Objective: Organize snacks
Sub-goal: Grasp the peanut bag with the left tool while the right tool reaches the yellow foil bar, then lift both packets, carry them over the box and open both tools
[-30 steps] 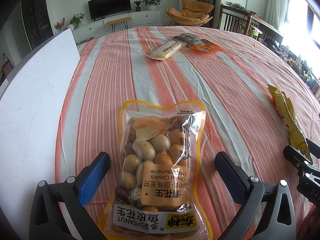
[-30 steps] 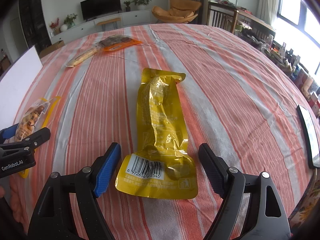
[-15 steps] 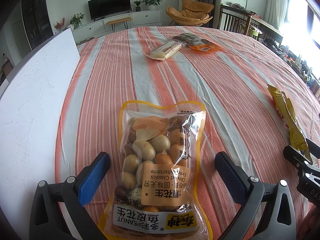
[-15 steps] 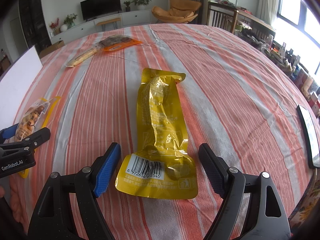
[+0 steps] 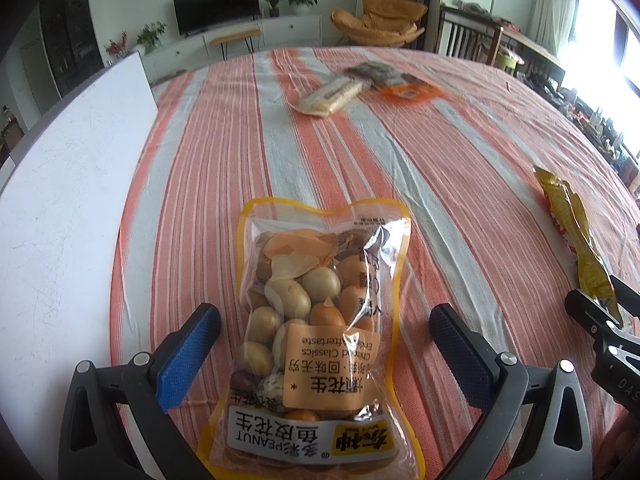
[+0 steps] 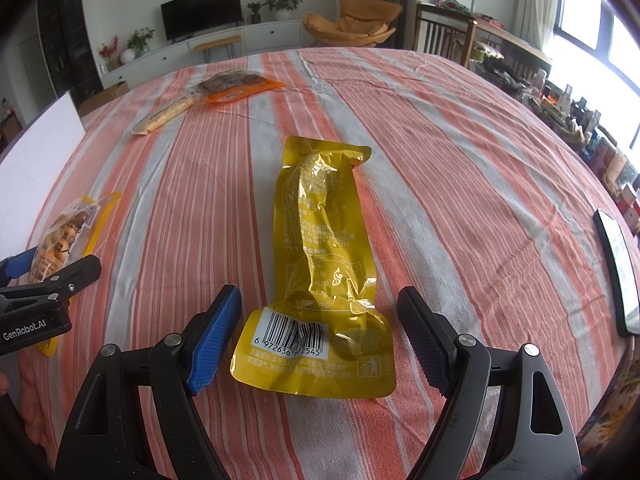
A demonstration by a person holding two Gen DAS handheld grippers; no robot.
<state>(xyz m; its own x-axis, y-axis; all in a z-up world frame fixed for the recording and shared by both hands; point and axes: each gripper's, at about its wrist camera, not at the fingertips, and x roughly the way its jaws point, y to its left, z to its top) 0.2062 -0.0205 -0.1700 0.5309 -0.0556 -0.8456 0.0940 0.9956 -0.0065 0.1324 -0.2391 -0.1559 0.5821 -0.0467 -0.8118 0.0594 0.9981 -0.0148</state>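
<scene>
Left wrist view: the left gripper (image 5: pixel 324 344) points down at the peanut bag (image 5: pixel 320 344), jaws wide apart, 1 on each side, neither pad touching it
Peanut bag: lies flat on the striped cloth (image 5: pixel 460 184), just beside the white board (image 5: pixel 60 200)
Far snacks: a pale pack (image 5: pixel 330 98) and an orange pack (image 5: pixel 394 82) lie touching, well apart from the bag
Right edge: the yellow pouch (image 5: pixel 576 240) with the right gripper's tip at its near end
Right wrist view: the right gripper (image 6: pixel 320 332) straddles the barcode end of the yellow pouch (image 6: pixel 320 264), jaws spread, a gap between each pad and the foil
Yellow pouch: flat on the cloth, crumpled, long axis running away from the camera
Left side: the peanut bag (image 6: pixel 64 236) with the left gripper (image 6: pixel 52 280) over it
Right side: a dark phone-like slab (image 6: pixel 618 268) near the table edge
Progress: 4 snacks scattered, none gathered or lifted; sorting looks barely begun
Left to do: close on both packs, then move all 4 together; where they should go, cannot tell
</scene>
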